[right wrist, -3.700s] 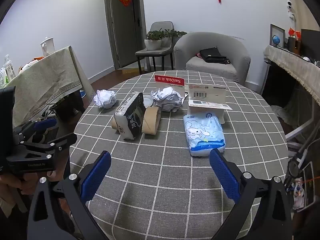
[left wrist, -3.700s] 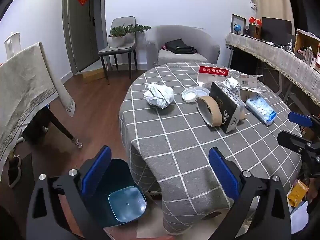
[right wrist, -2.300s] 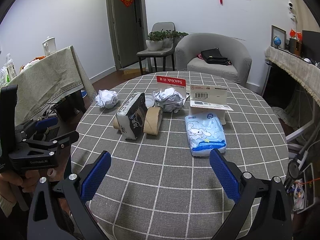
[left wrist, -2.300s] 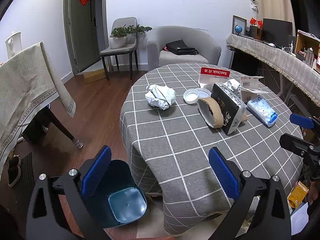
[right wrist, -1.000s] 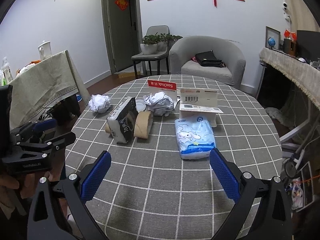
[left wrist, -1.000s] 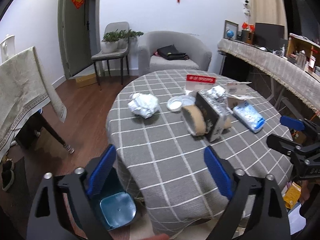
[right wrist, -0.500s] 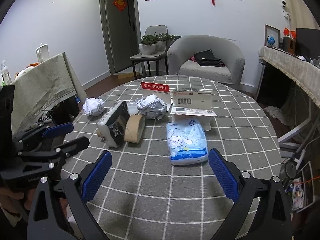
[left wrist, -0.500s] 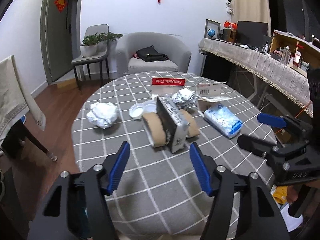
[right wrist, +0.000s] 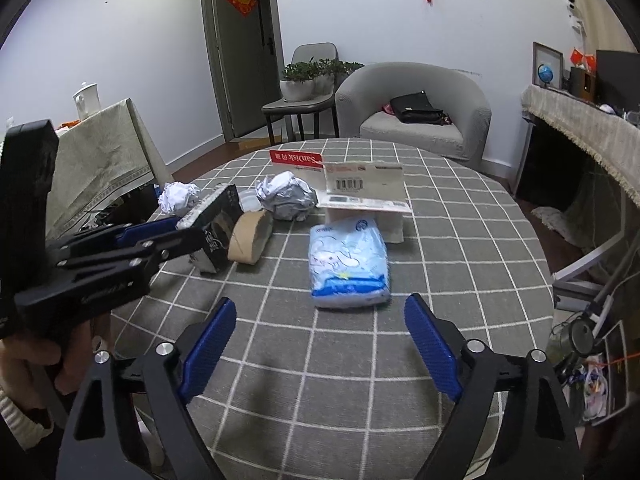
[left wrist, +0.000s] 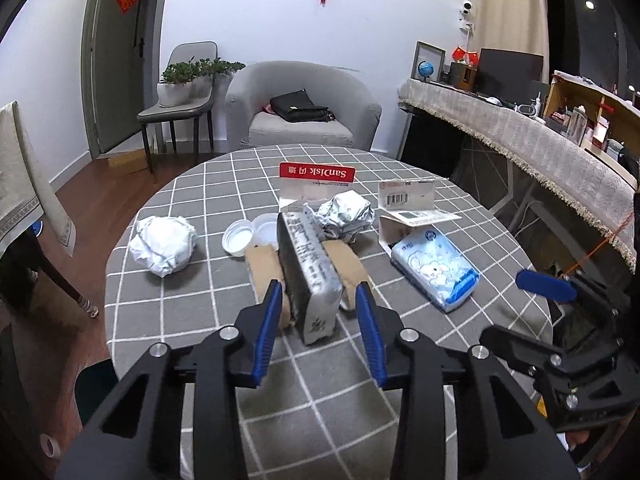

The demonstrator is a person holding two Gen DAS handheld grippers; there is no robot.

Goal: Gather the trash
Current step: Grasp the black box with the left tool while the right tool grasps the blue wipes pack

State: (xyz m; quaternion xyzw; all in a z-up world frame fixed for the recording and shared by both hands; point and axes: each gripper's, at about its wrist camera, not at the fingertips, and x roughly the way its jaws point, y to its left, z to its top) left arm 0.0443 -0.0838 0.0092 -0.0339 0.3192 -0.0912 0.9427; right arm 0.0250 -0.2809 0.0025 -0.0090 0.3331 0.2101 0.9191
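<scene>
Trash lies on a round table with a grey checked cloth [left wrist: 224,292]. My left gripper [left wrist: 318,294] is open, its blue fingers either side of the near end of a black and silver packet [left wrist: 310,272] that stands between two brown cardboard rolls [left wrist: 264,268]. A crumpled white paper ball [left wrist: 162,246], two white lids [left wrist: 240,236] and a crumpled foil ball [left wrist: 344,216] lie nearby. My right gripper [right wrist: 320,320] is open and empty, just short of a blue tissue pack [right wrist: 348,260].
A red and white SanDisk card [left wrist: 316,178] and a barcode-labelled carton [right wrist: 364,196] stand at the table's far side. A dark bin [left wrist: 94,388] sits on the floor at the left. A grey armchair [left wrist: 300,108] and a chair with plants are behind.
My left gripper has swung from the bin side over the table, narrowed its opening and come up around the black packet. My right gripper has moved closer to the blue tissue pack.
</scene>
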